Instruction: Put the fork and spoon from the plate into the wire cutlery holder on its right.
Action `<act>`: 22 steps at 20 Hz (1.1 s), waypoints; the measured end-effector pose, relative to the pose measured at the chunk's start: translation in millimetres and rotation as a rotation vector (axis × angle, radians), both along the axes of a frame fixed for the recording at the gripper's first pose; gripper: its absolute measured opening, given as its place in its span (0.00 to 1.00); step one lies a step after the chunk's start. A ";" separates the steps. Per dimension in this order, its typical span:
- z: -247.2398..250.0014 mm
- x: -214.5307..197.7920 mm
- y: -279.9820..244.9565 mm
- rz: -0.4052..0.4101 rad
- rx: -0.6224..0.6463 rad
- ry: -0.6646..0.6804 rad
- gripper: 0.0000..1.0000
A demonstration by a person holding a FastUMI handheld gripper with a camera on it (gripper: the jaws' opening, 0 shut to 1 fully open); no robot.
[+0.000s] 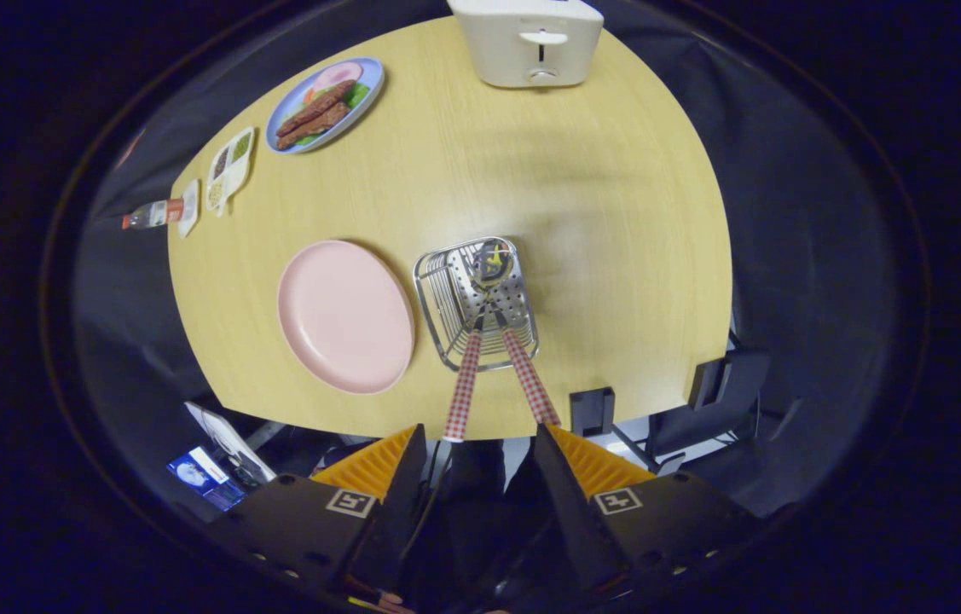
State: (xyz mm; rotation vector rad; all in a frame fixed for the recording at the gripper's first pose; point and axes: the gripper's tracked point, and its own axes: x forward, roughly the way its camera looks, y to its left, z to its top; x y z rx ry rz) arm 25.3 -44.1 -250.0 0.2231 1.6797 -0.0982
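Red-and-white checked handles mark the fork (pixel 462 388) and spoon (pixel 530 379), both standing head-down in the wire cutlery holder (pixel 437 294), handles leaning toward the jaws. The pink plate (pixel 345 315) lies bare just left of the holder on the wooden table (pixel 599 213). The gripper (pixel 480 456) hangs above, jaws spread, gripping nothing.

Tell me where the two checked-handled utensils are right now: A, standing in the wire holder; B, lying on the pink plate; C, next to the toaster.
A: both checked handles rise out of the wire cutlery holder, the pink plate is bare, and the gripper is open.
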 end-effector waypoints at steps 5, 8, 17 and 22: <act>30.7 8.0 10.6 0.027 -0.006 -0.211 0.98; 59.4 18.2 24.2 0.030 0.012 -0.434 0.97; 149.3 16.9 68.0 0.079 -0.064 -1.266 0.97; 186.9 -0.4 77.5 0.059 -0.176 -1.579 0.97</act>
